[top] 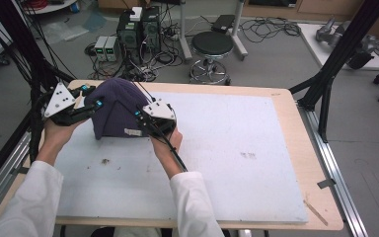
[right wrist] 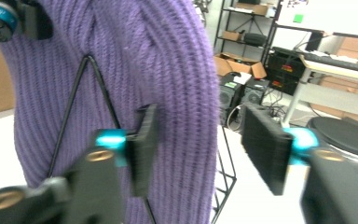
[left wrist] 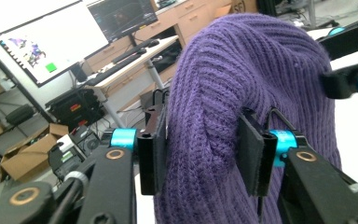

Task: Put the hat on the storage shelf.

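A purple knit beanie [top: 113, 106] is draped over a black wire stand [right wrist: 91, 84] at the back left of the white mat [top: 227, 148]. My left gripper [top: 91, 106] comes in from the beanie's left side. In the left gripper view it [left wrist: 203, 151] is shut on a thick fold of the beanie [left wrist: 242, 70]. My right gripper [top: 140, 116] is at the beanie's right side. In the right gripper view it [right wrist: 205, 147] is open, its jaws standing on either side of the beanie's [right wrist: 168, 70] edge with a gap at the right jaw.
A small white label [top: 132, 132] sits on the beanie's lower edge. Behind the table are a black stool [top: 212, 47] and computer boxes [top: 138, 29] with cables. Black frame struts [top: 335, 64] rise at the table's right, and black cables hang at its left.
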Tool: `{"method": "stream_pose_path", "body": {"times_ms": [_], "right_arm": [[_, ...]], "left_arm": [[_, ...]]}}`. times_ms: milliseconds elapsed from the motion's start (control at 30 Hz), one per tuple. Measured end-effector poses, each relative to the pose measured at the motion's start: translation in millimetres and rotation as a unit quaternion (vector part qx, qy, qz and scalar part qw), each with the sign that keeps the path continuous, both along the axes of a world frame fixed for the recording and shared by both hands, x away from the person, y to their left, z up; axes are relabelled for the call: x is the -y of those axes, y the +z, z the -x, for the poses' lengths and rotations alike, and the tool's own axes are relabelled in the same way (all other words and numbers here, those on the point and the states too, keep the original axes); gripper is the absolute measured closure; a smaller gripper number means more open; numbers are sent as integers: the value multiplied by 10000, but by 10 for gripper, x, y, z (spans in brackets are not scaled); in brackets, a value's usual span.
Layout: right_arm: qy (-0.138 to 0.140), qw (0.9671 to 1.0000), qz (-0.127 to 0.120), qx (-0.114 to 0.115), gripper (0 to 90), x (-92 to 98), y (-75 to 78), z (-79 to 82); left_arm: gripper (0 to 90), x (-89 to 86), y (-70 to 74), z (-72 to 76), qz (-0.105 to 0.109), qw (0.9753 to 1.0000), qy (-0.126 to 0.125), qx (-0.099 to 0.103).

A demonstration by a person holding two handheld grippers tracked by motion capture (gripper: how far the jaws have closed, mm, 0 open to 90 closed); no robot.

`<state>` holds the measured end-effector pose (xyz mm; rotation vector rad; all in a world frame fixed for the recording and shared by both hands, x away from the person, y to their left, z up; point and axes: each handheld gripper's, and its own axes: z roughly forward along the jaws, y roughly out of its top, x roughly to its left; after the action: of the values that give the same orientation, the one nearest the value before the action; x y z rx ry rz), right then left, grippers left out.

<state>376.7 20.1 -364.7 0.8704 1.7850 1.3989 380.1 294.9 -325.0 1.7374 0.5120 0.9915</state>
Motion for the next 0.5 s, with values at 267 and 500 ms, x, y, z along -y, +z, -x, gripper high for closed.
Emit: {"method": "stream_pose_path", "body": {"times_ms": [267, 500], "right_arm": [[68, 9997, -184, 149, 147, 13, 27, 34], [84, 9989, -428, 147, 118, 75, 51, 14]], "left_arm": [[443, 16, 26, 64, 602, 9980, 9, 188], [381, 5, 55, 106, 918, 9953, 82, 306]]}}
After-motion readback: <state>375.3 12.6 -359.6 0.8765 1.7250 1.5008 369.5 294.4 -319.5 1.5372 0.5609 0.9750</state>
